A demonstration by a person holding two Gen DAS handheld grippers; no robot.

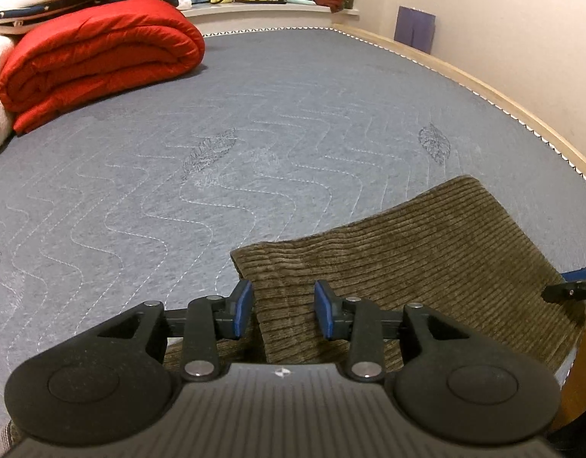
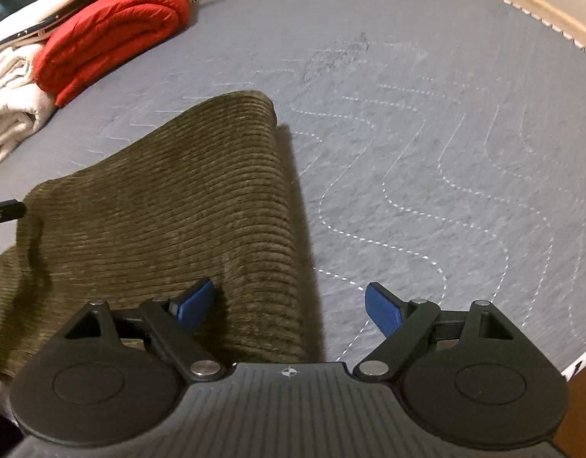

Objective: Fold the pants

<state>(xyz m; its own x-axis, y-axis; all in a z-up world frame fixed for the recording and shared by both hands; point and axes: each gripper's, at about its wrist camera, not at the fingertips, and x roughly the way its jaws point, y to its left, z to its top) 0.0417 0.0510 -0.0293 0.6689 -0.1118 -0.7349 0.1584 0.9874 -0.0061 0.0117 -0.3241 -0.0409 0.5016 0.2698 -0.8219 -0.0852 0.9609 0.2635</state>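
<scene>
Pants [image 1: 426,252] on bed, between parted tongs [image 2: 289,309]

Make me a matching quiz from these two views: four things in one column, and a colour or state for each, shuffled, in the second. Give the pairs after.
Things:
1. pants
2. quilt
3. left gripper
4. bed

Colours or states:
A. grey, with wavy stitching
B. red, folded
C. olive corduroy, lying on the bed
D. open, over the pants' edge

Pairs: 1-C, 2-B, 3-D, 4-A
</scene>
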